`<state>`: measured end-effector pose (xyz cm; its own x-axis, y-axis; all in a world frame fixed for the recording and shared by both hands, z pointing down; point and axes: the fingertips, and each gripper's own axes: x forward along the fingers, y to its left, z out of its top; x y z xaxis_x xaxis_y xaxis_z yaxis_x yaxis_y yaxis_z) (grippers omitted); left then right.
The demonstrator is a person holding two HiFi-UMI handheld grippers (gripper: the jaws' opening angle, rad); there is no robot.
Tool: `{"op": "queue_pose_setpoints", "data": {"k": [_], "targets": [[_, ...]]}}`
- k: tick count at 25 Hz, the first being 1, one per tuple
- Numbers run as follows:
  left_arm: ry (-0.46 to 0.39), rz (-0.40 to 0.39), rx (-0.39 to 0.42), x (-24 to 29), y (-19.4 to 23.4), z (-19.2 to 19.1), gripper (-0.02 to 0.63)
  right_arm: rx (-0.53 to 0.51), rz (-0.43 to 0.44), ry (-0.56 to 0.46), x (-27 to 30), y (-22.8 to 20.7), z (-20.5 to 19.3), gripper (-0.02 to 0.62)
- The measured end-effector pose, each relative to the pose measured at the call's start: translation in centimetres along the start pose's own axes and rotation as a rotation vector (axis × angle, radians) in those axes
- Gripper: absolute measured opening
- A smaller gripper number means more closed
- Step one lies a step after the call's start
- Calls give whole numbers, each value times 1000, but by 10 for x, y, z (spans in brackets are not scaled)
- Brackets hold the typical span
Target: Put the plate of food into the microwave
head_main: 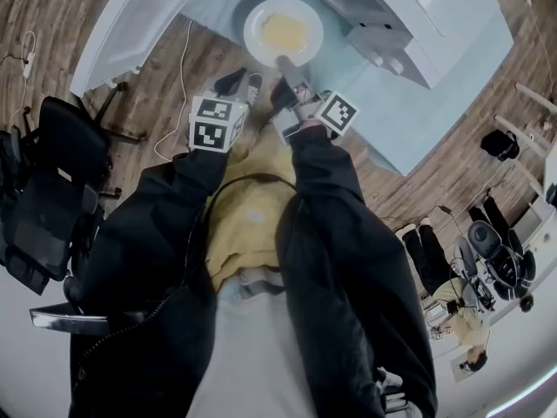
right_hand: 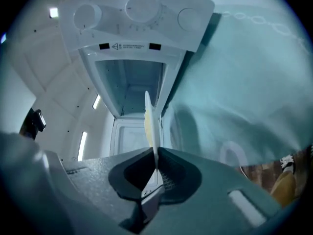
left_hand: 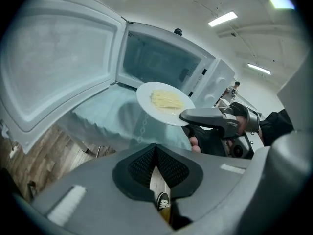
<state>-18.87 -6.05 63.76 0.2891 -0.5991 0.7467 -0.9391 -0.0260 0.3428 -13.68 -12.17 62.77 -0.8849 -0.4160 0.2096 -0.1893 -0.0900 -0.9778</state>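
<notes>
White china first: the plate [head_main: 255, 24] [left_hand: 145, 101] [right_hand: 148, 112], carrying a heap of pale yellow noodles [head_main: 285, 31] [left_hand: 167, 99], hangs above the pale teal tablecloth [head_main: 418, 116] [left_hand: 105, 116] [right_hand: 244, 82], in front of the open mouth of the microwave [head_main: 409, 20] [left_hand: 161, 62] [right_hand: 139, 18] and not yet inside it. We hold it by its near rim with the right gripper [head_main: 285, 64] [left_hand: 196, 115] [right_hand: 155, 166], whose two jaws are pinched tight on the edge. In the right gripper view the plate shows edge-on, running straight out from the jaws towards the cavity, below the white control panel with its dials. The microwave door [head_main: 130, 20] [left_hand: 54, 67] is swung wide to the left. Our left gripper [head_main: 232, 81] [left_hand: 156, 153] sits just left of the right one, nearer to us than the plate and apart from it. Its jaws are pressed together with nothing between them. Through the slit under its pads we see wooden floor and a shoe [left_hand: 163, 200].
</notes>
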Motion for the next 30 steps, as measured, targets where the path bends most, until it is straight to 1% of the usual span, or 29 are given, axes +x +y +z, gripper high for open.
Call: {"op": "queue_pose_setpoints", "data": {"k": [4,8,13,17,21,26,30], "targets": [[-24,16,-23,3,17,24,-5,-8,13,11,27,8,16,11],[-43,42,-43,9,37,47,-5,5,34,-1,48,16,29,11],[-56,61,-69,14,50,64,-5,13,34,-21,66,16,44,11],[-44,57,-79,20,50,65,-5,26,36,-58,81,18,61,11],[-44,47,-93,26,48,71,-5,46,21,-113,92,17,83,11],[-51,42,-87,25,46,78,-5,82,30,-184,97,22,102,11],[-41,36,-81,30,44,77,-5,125,8,-251,96,12,120,11]]}}
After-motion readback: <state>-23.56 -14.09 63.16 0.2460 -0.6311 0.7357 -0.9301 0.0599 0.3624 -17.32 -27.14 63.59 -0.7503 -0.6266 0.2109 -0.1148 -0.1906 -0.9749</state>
